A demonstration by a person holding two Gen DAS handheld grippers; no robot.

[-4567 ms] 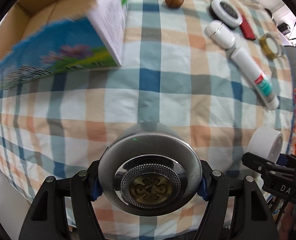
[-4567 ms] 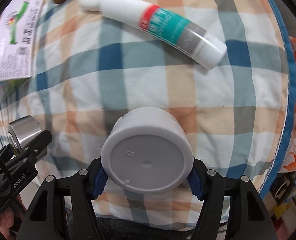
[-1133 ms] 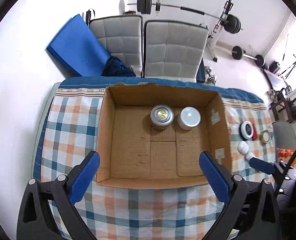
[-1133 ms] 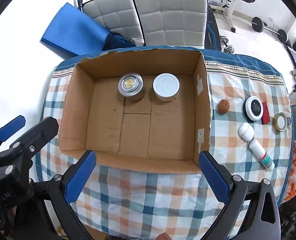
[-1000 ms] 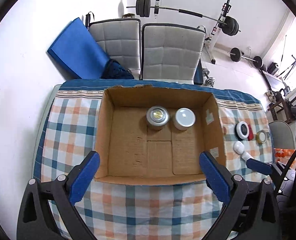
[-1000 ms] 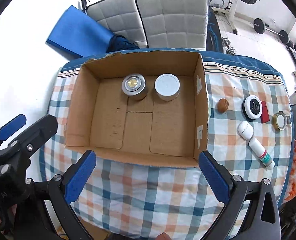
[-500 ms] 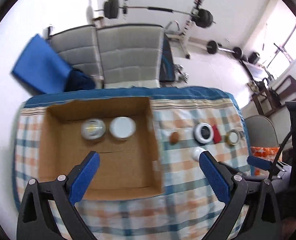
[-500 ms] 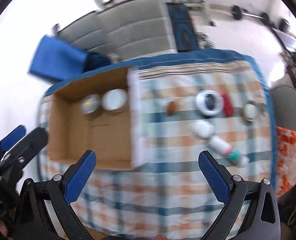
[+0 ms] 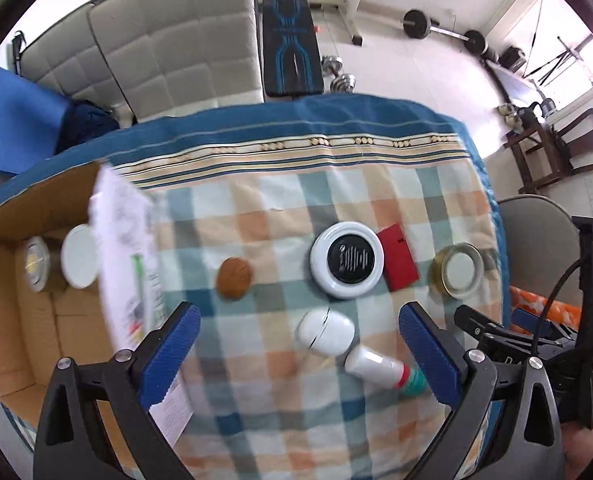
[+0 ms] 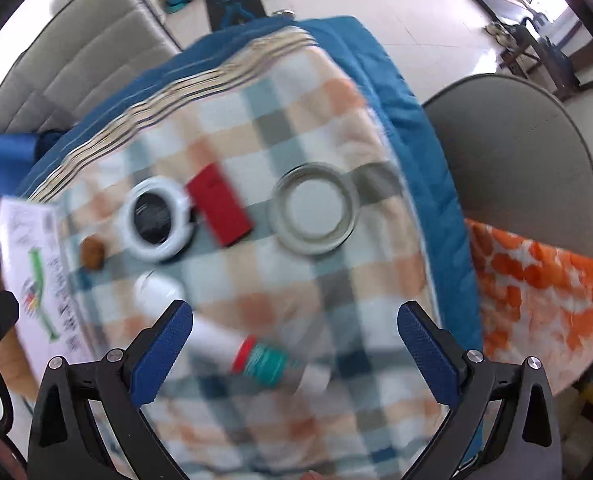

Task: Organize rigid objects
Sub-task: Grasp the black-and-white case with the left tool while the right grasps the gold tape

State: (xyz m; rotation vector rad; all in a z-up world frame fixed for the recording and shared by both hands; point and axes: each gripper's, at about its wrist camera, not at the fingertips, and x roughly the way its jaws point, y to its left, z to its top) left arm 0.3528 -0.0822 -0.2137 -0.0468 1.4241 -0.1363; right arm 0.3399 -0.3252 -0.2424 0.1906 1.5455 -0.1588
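Both grippers hang open and empty high above the checked tablecloth. My left gripper [image 9: 298,344] is over a white oval case [image 9: 325,333] and a white tube with a red and teal band [image 9: 380,368]. A brown nut [image 9: 234,278], a white ring with a black centre [image 9: 347,265], a red card [image 9: 398,257] and a gold-rimmed lid [image 9: 458,269] lie beyond. The cardboard box [image 9: 12,320] at the left holds a silver tin [image 9: 35,264] and a white lid [image 9: 79,256]. My right gripper [image 10: 294,348] is over the tube [image 10: 252,354], with the lid [image 10: 313,214], card [image 10: 219,204] and ring [image 10: 156,218] ahead.
The table's right edge drops to a grey chair [image 10: 524,160] and an orange patterned cloth [image 10: 536,280]. Grey padded seats [image 9: 168,52] and gym weights [image 9: 436,28] stand behind the table. The right gripper's body shows at the right of the left wrist view [image 9: 536,352].
Both grippers have swung right, away from the box toward the loose objects on the cloth, and dropped closer. The tin and white lid they held earlier sit in the box.
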